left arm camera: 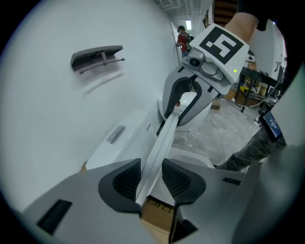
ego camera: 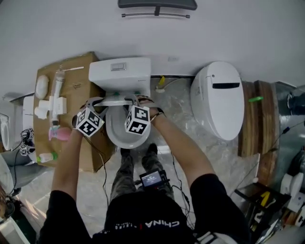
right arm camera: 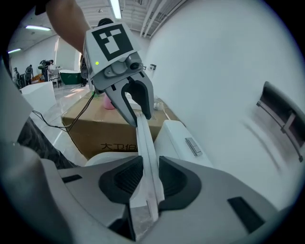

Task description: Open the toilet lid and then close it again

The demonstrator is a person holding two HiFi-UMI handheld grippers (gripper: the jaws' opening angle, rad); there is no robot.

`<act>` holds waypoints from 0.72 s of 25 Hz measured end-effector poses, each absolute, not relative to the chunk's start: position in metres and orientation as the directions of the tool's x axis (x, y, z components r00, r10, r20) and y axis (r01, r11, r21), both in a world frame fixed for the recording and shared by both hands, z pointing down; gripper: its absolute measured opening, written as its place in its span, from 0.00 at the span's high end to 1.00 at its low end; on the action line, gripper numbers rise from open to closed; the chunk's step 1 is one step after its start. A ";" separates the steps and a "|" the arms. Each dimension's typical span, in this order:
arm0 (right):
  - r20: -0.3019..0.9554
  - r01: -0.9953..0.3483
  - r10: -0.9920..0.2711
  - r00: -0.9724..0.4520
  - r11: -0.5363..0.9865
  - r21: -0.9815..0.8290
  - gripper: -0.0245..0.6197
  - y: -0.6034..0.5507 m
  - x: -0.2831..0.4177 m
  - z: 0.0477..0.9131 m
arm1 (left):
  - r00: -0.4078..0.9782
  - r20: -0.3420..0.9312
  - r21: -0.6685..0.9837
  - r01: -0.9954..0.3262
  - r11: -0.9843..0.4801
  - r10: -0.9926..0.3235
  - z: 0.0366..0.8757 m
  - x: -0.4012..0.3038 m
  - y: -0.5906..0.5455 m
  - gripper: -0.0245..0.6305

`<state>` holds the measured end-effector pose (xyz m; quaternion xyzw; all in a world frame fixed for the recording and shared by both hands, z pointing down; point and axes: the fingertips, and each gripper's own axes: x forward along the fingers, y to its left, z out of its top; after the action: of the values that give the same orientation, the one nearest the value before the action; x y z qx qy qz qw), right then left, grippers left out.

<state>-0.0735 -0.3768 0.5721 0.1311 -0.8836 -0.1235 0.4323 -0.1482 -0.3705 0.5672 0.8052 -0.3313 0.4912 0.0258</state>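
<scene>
A white toilet stands against the wall, with its tank point(ego camera: 121, 76) behind the open bowl point(ego camera: 125, 129). Its thin white lid point(ego camera: 116, 101) is lifted off the bowl and seen edge-on, close to the tank front. My left gripper point(ego camera: 96, 102) is shut on the lid's left end and my right gripper point(ego camera: 140, 100) on its right end. In the left gripper view the lid edge point(left arm camera: 164, 143) runs from my left gripper point(left arm camera: 151, 178) up to the right gripper point(left arm camera: 183, 102). In the right gripper view the lid edge point(right arm camera: 144, 138) runs from my right gripper point(right arm camera: 143, 178) to the left gripper point(right arm camera: 136, 105).
A cardboard box point(ego camera: 78, 83) with bottles and a pink item point(ego camera: 59, 134) stands left of the toilet. A second white toilet point(ego camera: 219, 97) and a wooden pallet point(ego camera: 257, 119) lie to the right. A dark bracket point(ego camera: 157, 5) is fixed on the wall above. The person's legs stand before the bowl.
</scene>
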 end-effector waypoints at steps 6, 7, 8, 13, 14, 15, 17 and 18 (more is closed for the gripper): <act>0.727 -0.135 -0.389 -0.566 0.914 0.383 0.79 -0.318 -0.070 0.595 | 0.228 0.832 -0.324 -0.542 -0.775 -0.506 0.593 -0.145 -0.311 0.75; 0.724 -0.143 -0.399 -0.563 0.910 0.390 0.79 -0.311 -0.070 0.598 | 0.226 0.831 -0.327 -0.539 -0.776 -0.508 0.596 -0.145 -0.304 0.75; 0.719 -0.151 -0.411 -0.561 0.905 0.399 0.79 -0.306 -0.070 0.600 | 0.226 0.828 -0.333 -0.538 -0.774 -0.513 0.598 -0.146 -0.299 0.75; 0.688 -0.179 -0.489 -0.536 0.862 0.473 0.79 -0.288 -0.065 0.607 | 0.226 0.796 -0.379 -0.536 -0.754 -0.561 0.605 -0.141 -0.279 0.75; 0.688 -0.179 -0.500 -0.526 0.856 0.486 0.79 -0.282 -0.062 0.610 | 0.226 0.793 -0.385 -0.532 -0.754 -0.565 0.609 -0.138 -0.273 0.75; 0.690 -0.173 -0.507 -0.517 0.851 0.496 0.79 -0.276 -0.060 0.615 | 0.227 0.792 -0.391 -0.526 -0.755 -0.568 0.613 -0.136 -0.267 0.75; 0.699 -0.159 -0.514 -0.497 0.846 0.509 0.79 -0.259 -0.059 0.628 | 0.226 0.788 -0.407 -0.506 -0.760 -0.573 0.626 -0.136 -0.251 0.75; 0.701 -0.156 -0.520 -0.487 0.842 0.516 0.79 -0.252 -0.060 0.634 | 0.223 0.784 -0.422 -0.494 -0.760 -0.580 0.632 -0.137 -0.243 0.75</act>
<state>-0.0604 -0.2517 0.6340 0.2015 -0.8397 -0.1959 0.4647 -0.1371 -0.2427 0.6318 0.7808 -0.3437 0.5201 -0.0414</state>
